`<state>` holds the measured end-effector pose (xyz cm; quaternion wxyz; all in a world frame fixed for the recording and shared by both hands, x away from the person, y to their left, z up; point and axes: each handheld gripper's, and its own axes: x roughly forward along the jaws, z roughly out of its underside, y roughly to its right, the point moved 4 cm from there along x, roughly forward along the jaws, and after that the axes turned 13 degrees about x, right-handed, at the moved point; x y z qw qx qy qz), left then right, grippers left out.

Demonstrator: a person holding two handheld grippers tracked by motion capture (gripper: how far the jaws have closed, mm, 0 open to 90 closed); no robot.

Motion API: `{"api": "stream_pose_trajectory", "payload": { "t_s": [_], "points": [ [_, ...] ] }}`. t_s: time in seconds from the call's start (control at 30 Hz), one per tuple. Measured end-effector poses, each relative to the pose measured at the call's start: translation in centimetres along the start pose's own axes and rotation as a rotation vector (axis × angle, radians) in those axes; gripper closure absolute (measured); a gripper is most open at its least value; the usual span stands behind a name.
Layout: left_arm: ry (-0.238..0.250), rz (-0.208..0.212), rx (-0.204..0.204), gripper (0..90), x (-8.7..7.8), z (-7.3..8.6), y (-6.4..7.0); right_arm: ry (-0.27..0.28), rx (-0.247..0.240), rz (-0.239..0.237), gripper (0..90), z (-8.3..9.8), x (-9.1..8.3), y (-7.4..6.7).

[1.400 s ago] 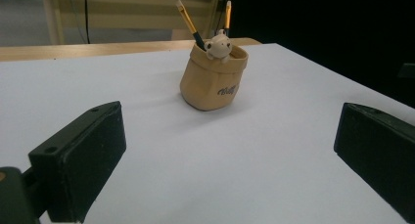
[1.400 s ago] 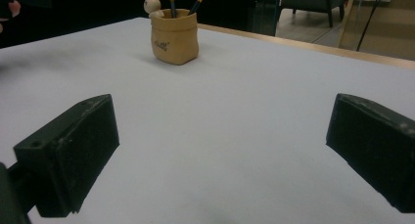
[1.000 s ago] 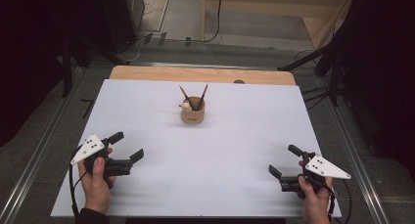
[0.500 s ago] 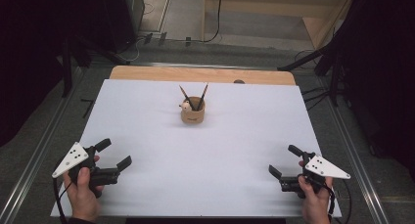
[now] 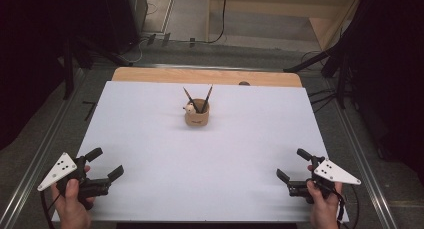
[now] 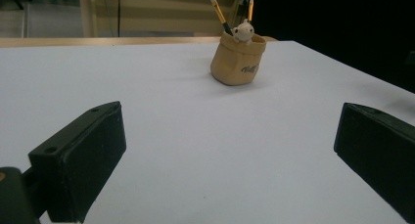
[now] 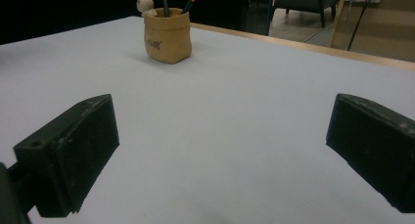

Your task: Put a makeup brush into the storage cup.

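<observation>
Two grippers rest at the near counter corners, left gripper (image 5: 105, 164) and right gripper (image 5: 292, 165), jaws spread and empty. Approach the pen holder (image 5: 197, 114), standing far centre, slowly; grip one pencil (image 5: 207, 97) above the rim.

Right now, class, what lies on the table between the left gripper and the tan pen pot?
Nothing: in the high view, bare white tabletop separates the left gripper from the pen pot.
</observation>
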<state>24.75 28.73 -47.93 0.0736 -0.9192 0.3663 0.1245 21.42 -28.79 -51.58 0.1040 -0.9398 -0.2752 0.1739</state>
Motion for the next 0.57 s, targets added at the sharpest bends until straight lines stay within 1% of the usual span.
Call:
{"api": "stream_pose_trajectory", "payload": {
  "t_s": [0.03,0.13,0.23,0.3,0.33,0.4,0.5,0.57],
  "points": [
    [-0.005,0.001,-0.001,0.0,0.0,0.1,0.0,0.004,0.003,0.002,0.0,-0.1,0.0,0.0],
    [0.009,0.005,-0.015,0.0,-0.3,0.1,-0.1,0.007,-0.001,0.002,0.0,-0.2,0.0,-0.2],
    [0.009,0.014,-0.010,0.0,-0.4,0.0,-0.1,0.005,-0.006,-0.004,0.0,-0.2,0.3,-0.4],
    [-0.003,0.011,0.010,0.0,-0.7,-0.1,-0.2,0.005,-0.005,-0.003,0.0,-0.2,0.3,-0.4],
    [0.003,0.010,0.009,0.0,-0.8,-0.1,-0.3,0.008,-0.008,0.001,0.0,-0.3,0.3,-0.3],
    [0.014,0.013,-0.007,0.0,-1.0,-0.1,-0.6,0.012,-0.006,0.003,0.0,-0.3,0.2,0.0],
    [0.009,0.020,-0.017,0.0,-0.5,0.1,-0.7,0.010,-0.002,0.015,0.0,-0.3,-0.3,0.4],
    [0.002,0.026,-0.010,0.0,-0.2,0.0,-0.6,0.014,0.000,0.024,0.0,-0.3,-0.6,0.6]
  ]
}}
